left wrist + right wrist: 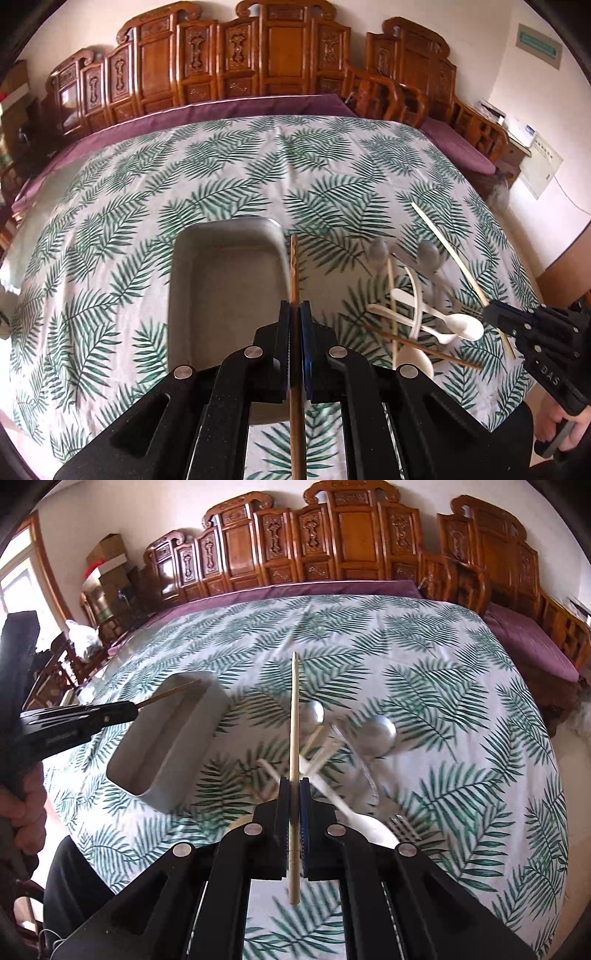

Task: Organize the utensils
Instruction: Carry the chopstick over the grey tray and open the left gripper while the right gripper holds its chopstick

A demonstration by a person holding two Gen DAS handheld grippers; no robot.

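Illumination is soft, even daylight; in the right wrist view a bright window (14,579) lies far left of the tool. Fisheye distortion bows the worktop (229,166) and the carved wooden bench (266,62) behind it, with black vignetting at all corners. Motion blur smears the utensils (343,746) just ahead of the tool, while shadows remain faint.

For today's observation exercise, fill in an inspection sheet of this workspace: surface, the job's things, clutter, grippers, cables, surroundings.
Surface: table under a leaf-print cloth.
Job's things: grey metal tray, nothing in it; pile of utensils beside it, with white plastic spoons, metal spoons, a fork and loose chopsticks.
Clutter: nothing seen beyond the pile.
Grippers: left gripper shut on a dark chopstick; right gripper shut on a pale chopstick; both lifted off the cloth.
Cables: a thin wire down the wall.
Surroundings: carved wooden bench with purple cushions.
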